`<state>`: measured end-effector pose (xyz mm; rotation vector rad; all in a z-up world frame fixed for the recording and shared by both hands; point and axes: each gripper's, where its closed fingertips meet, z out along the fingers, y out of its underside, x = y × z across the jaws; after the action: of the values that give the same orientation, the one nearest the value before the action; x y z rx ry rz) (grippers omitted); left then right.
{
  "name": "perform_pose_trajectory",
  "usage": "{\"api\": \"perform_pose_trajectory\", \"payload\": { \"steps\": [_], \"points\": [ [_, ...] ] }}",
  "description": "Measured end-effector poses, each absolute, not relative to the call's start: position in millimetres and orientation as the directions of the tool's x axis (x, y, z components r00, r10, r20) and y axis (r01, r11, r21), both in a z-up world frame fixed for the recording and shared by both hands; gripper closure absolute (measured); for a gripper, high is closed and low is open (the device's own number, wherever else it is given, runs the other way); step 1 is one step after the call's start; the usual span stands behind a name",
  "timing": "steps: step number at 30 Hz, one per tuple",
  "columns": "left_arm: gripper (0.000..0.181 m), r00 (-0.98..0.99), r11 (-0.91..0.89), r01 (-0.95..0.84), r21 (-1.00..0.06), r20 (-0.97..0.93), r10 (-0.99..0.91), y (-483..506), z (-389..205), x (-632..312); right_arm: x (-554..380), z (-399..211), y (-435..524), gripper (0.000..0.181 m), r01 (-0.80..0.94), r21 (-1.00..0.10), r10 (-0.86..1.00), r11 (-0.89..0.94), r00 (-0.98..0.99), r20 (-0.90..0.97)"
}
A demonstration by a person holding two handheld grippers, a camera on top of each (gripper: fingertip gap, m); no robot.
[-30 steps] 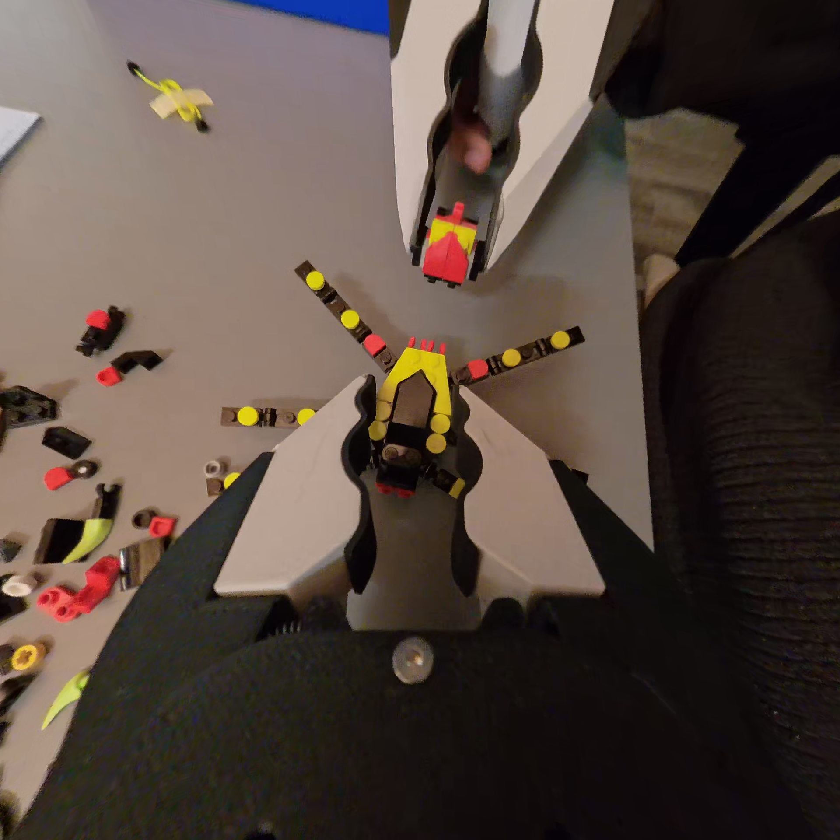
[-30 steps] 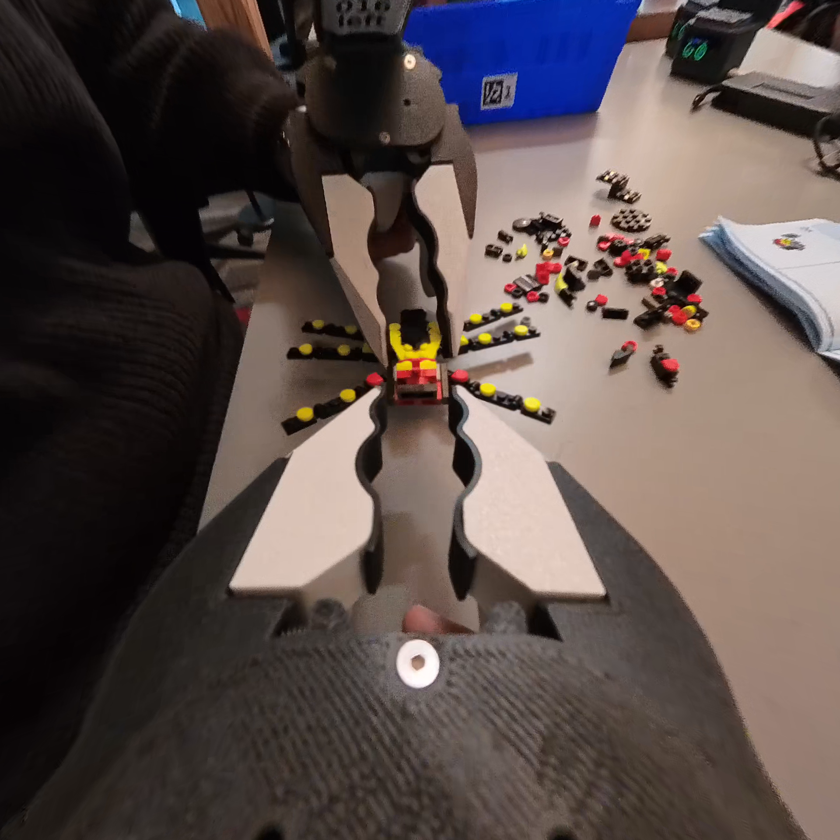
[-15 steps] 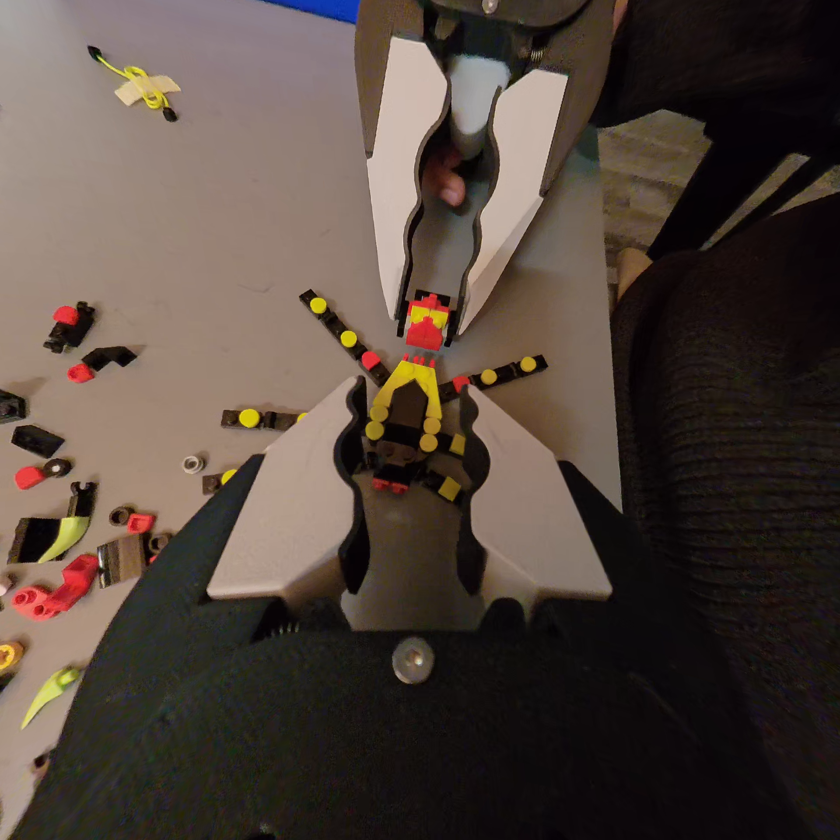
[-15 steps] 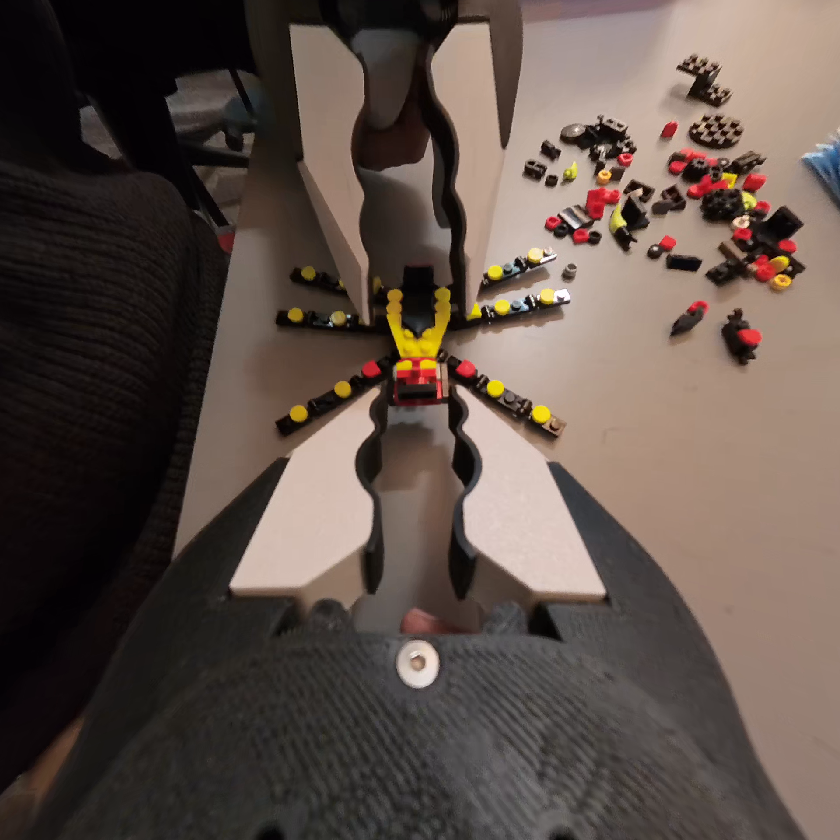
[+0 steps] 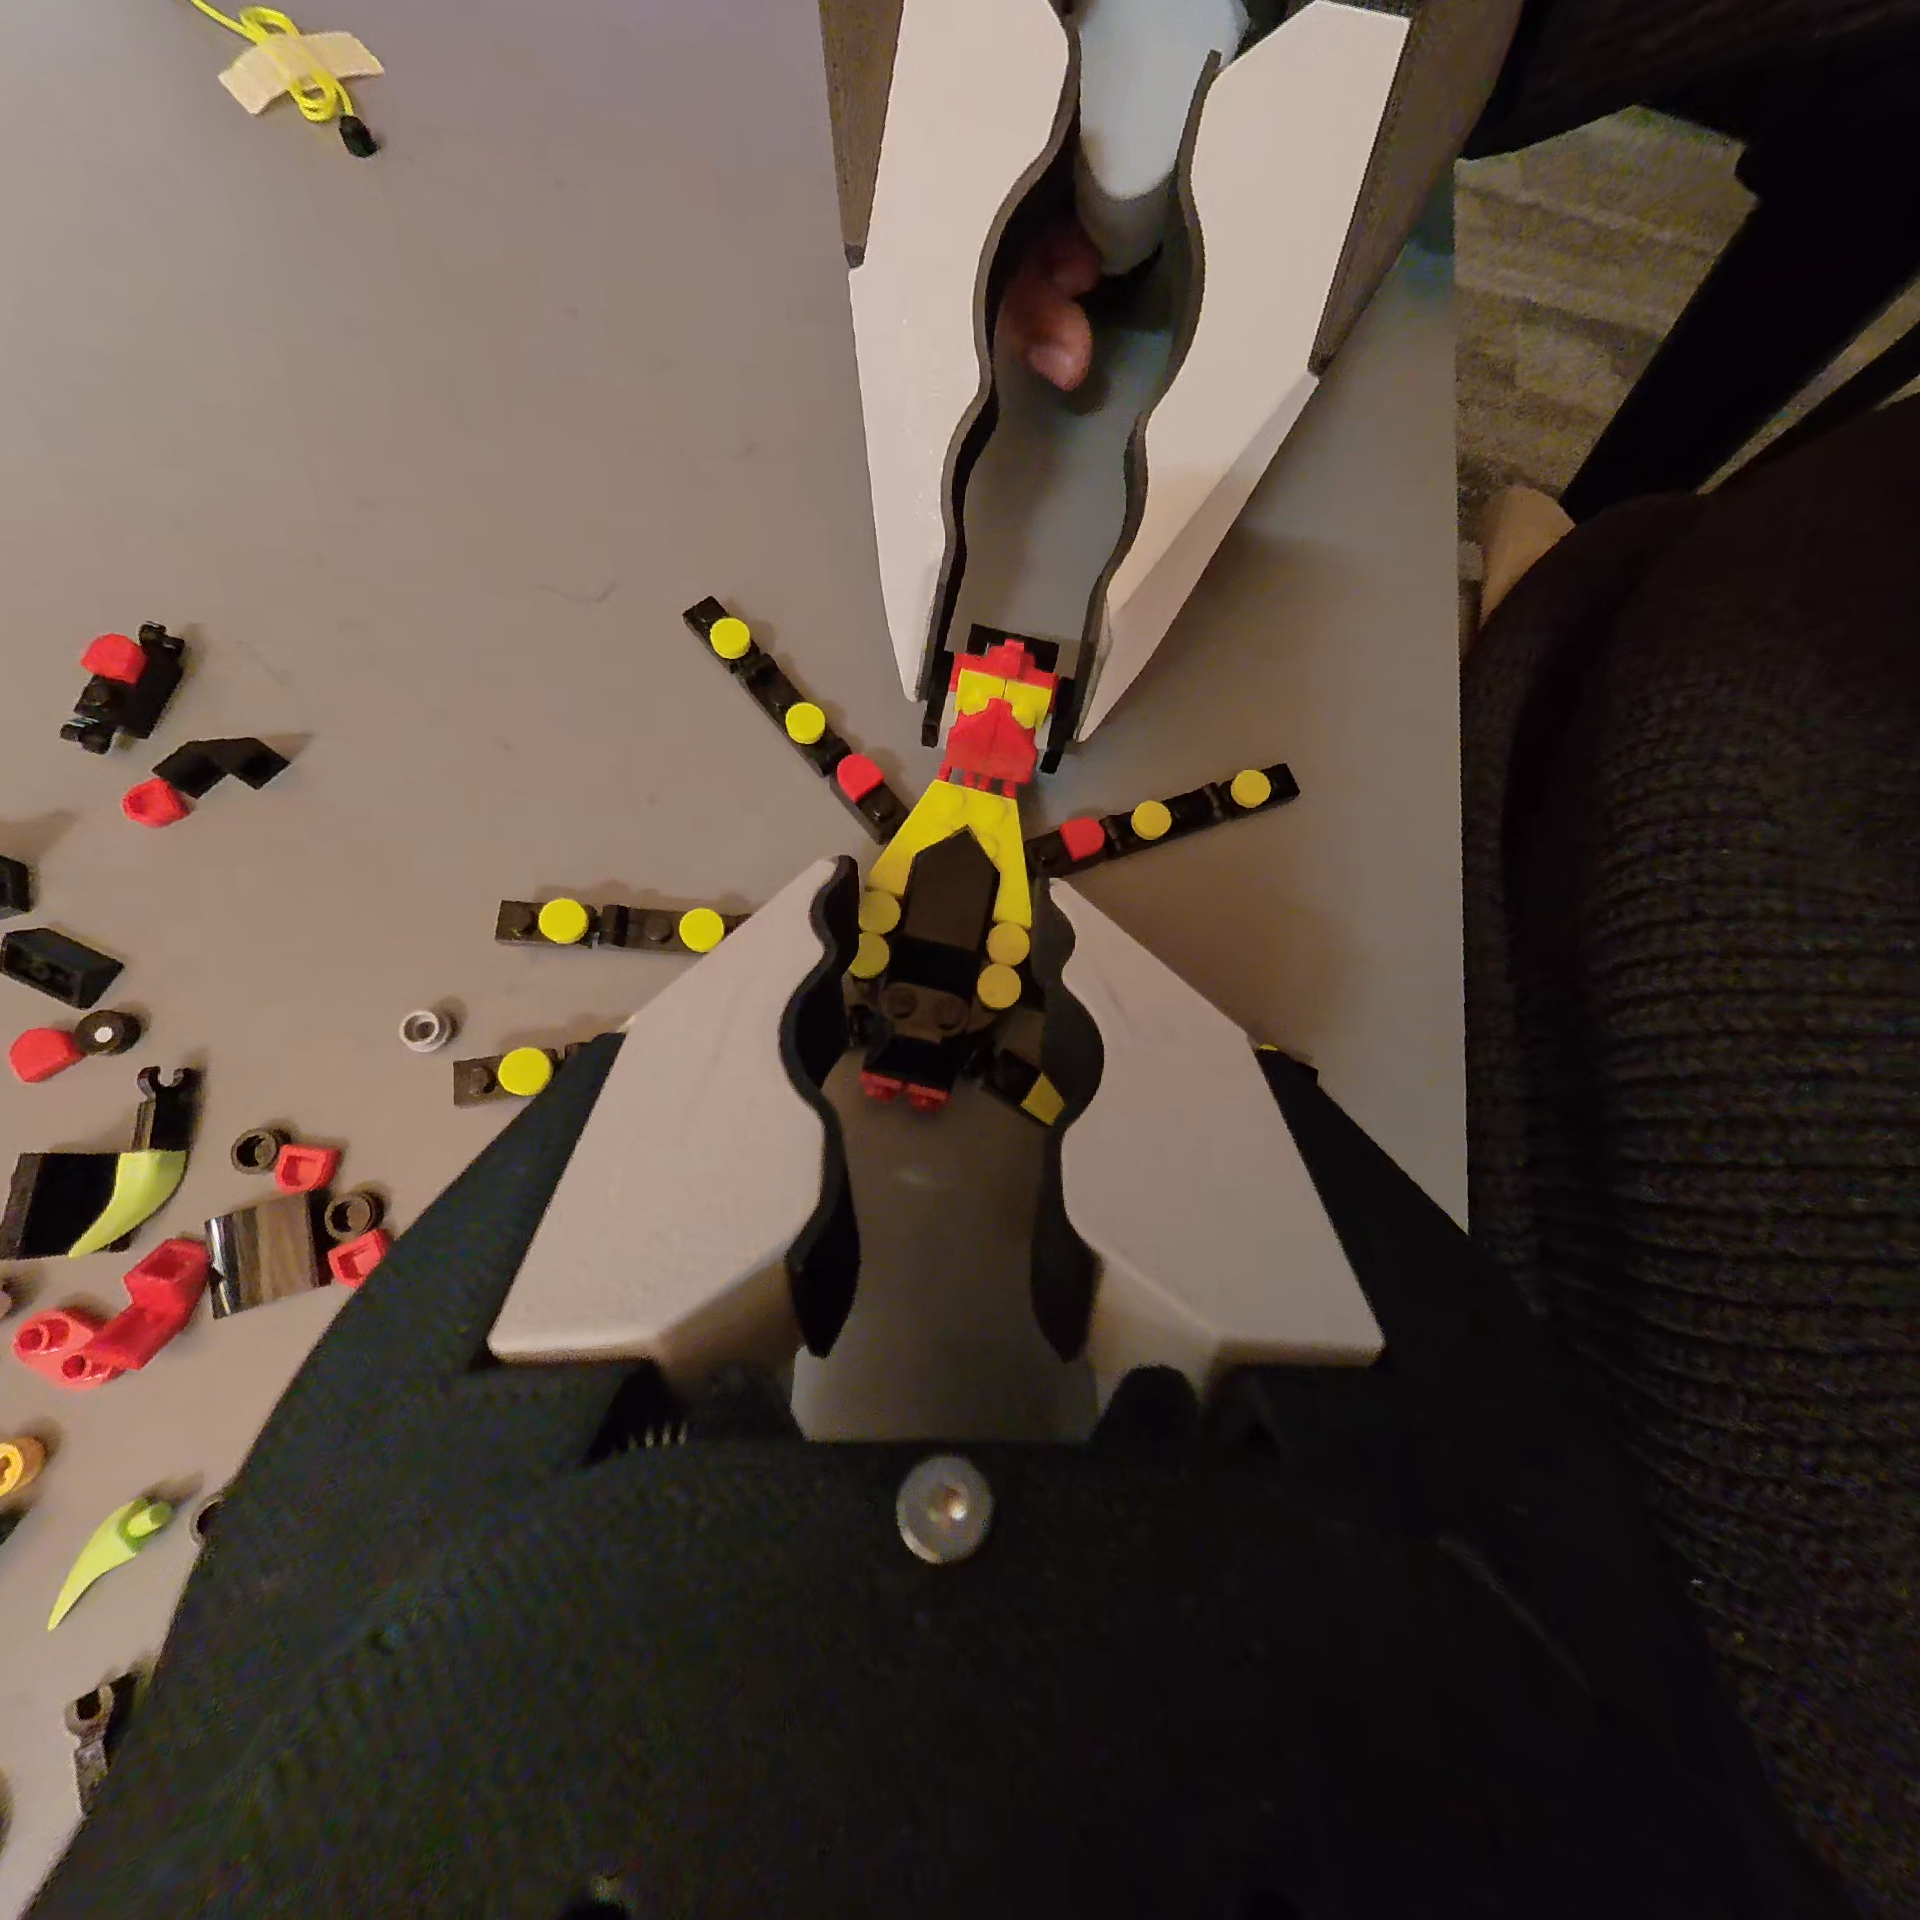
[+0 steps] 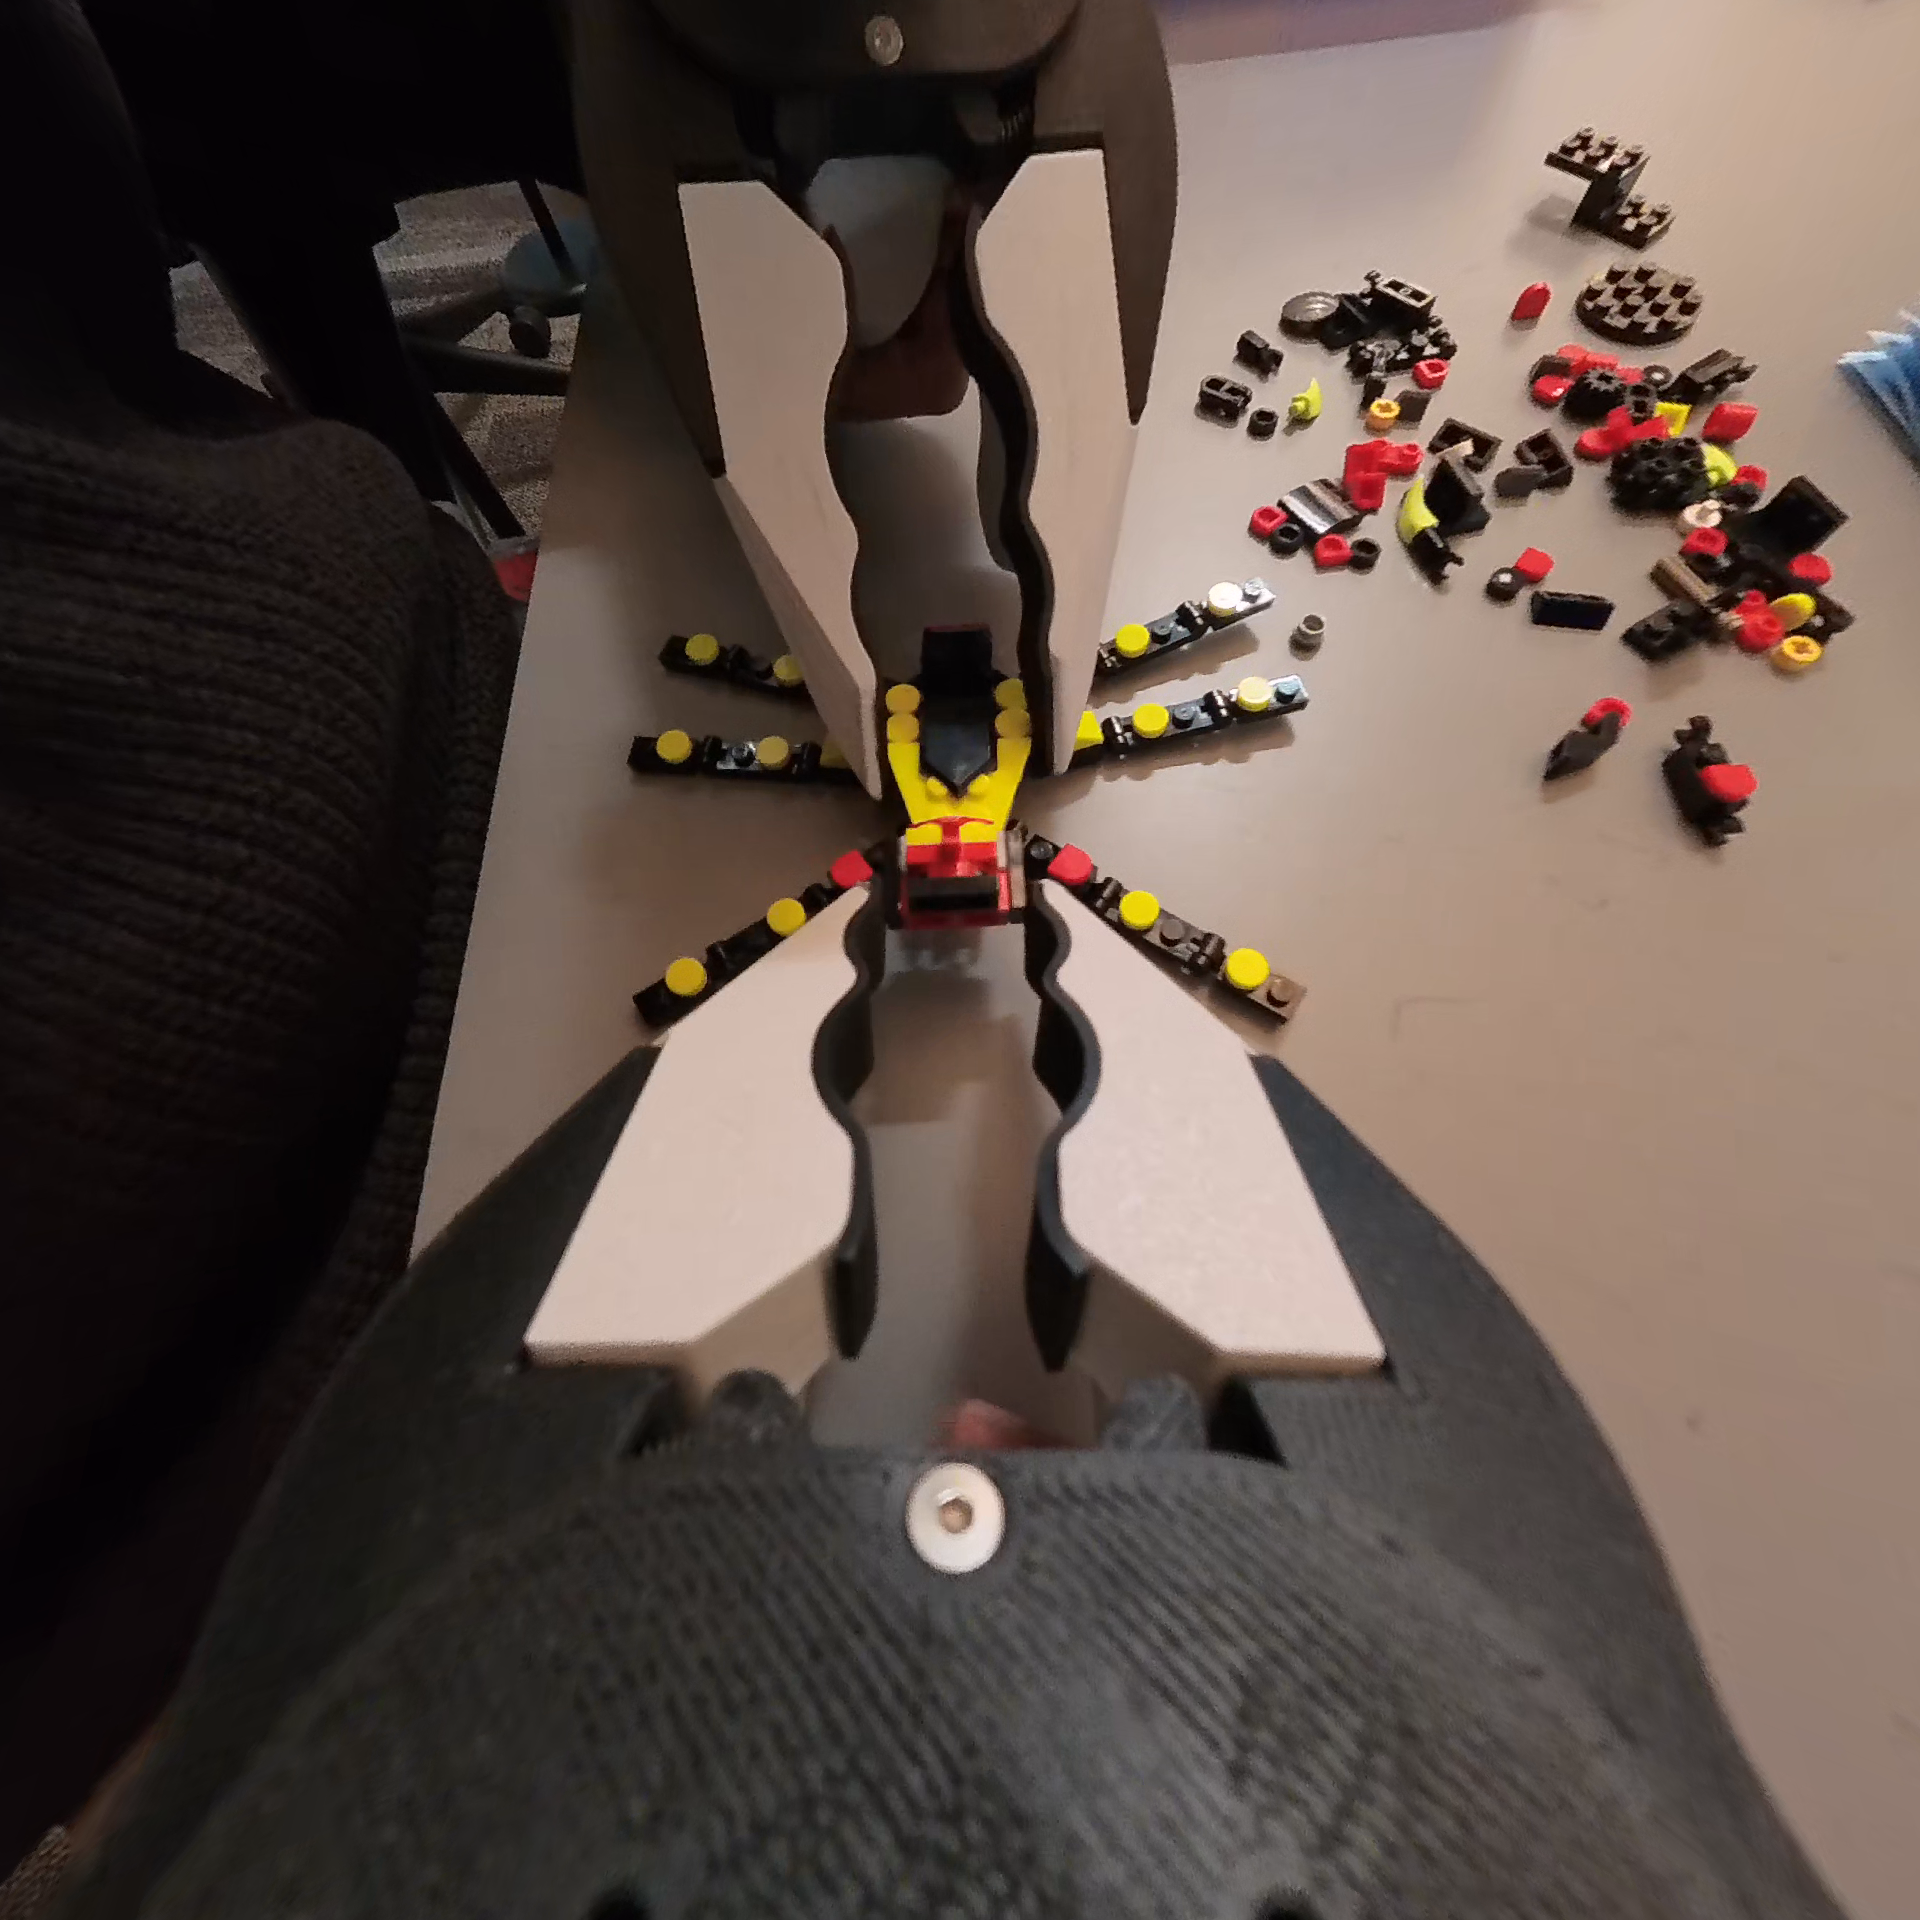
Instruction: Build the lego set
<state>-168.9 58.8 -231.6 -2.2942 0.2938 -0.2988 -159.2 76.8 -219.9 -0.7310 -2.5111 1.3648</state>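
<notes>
Left wrist view, nearest first: the left gripper (image 5: 940, 956), its pale wedge fingers edged with black wavy pads, is clenched on the yellow-and-black brick spider body (image 5: 951, 914) at the abdomen, pinning it to the grey tabletop (image 5: 416, 416). Beyond it, the right gripper (image 5: 1003, 691) points back toward the camera and grasps the small red-and-yellow brick head piece (image 5: 995, 717), whose red end appears to touch the body's yellow front.

Judged from this, the join is the weak spot. A slightly tilted push could leave the head half-seated or pop it out of the narrow fingertips. Pressing hard along the table could slide the body backward through the left pads, or knock loose the black jointed legs with yellow round tiles (image 5: 790, 707) that splay beside both grippers.

Both tools lie low, nearly in one line, tip to tip.

Farther off, loose black, red and lime bricks (image 6: 1558, 468) lie scattered, well apart from the model.
</notes>
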Motion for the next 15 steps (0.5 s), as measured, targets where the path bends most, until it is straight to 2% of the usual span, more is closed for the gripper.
{"api": "perform_pose_trajectory", "payload": {
  "steps": [15],
  "points": [
    [0.150, 0.949, -0.675, -0.102, -0.731, 0.132, -0.287, 58.4, -232.2, -168.3, -160.4, -223.6, 75.7, 0.156, 0.339, -0.816, 0.517, 0.468, -0.854, -0.059]
  ]
}}
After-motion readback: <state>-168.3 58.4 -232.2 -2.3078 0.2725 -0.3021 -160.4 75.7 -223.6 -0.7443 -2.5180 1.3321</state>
